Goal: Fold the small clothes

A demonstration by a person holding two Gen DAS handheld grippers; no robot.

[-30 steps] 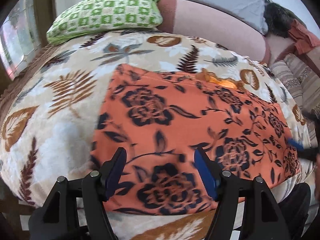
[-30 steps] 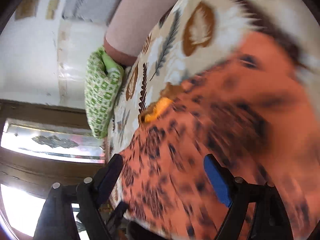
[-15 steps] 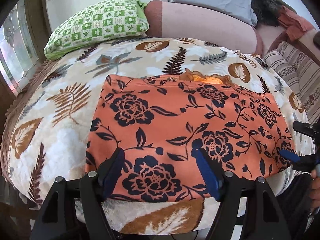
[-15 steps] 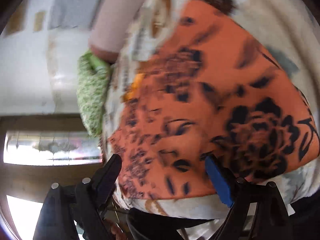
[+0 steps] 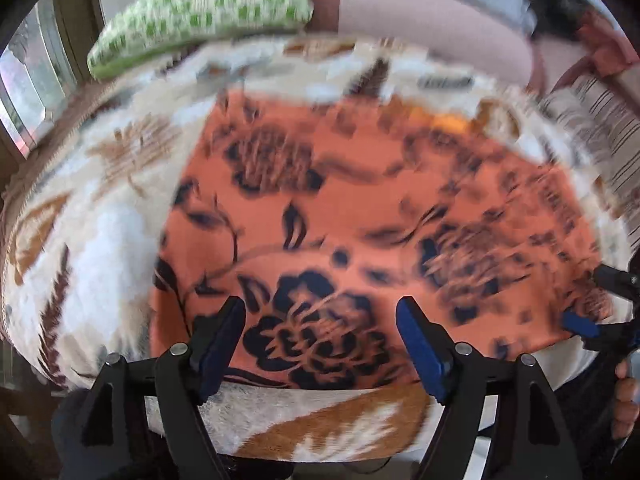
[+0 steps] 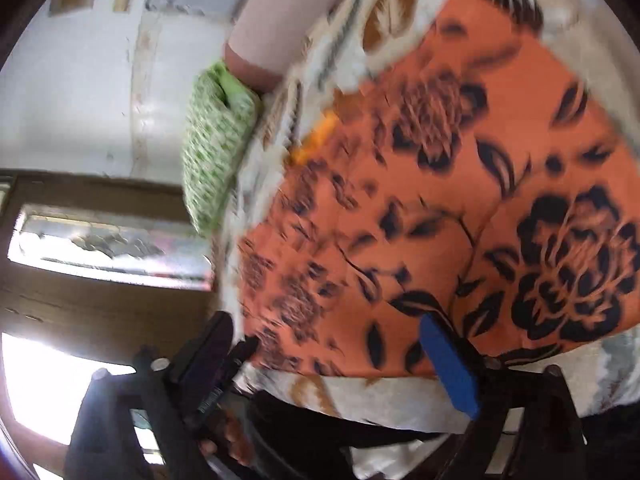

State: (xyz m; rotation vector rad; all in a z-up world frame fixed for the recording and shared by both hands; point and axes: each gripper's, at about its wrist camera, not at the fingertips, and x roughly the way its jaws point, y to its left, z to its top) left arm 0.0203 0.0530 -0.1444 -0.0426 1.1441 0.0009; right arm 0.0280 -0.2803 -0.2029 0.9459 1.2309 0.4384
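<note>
Orange floral cloth (image 5: 360, 216) lies spread flat on a leaf-patterned blanket (image 5: 92, 248) covering a bed, its hem along the near edge. Left tongs (image 5: 320, 340) and right tongs (image 6: 332, 354), 2 in all, hover over that hem, jaws opening, gripping nothing. Green pillow (image 5: 200, 8) sits at the far edge.

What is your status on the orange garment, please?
Both grippers, left and right, opening, nothing gripped. Orange floral garment flat on leaf-print blanket, near edge at both. Nothing obstructing.
</note>
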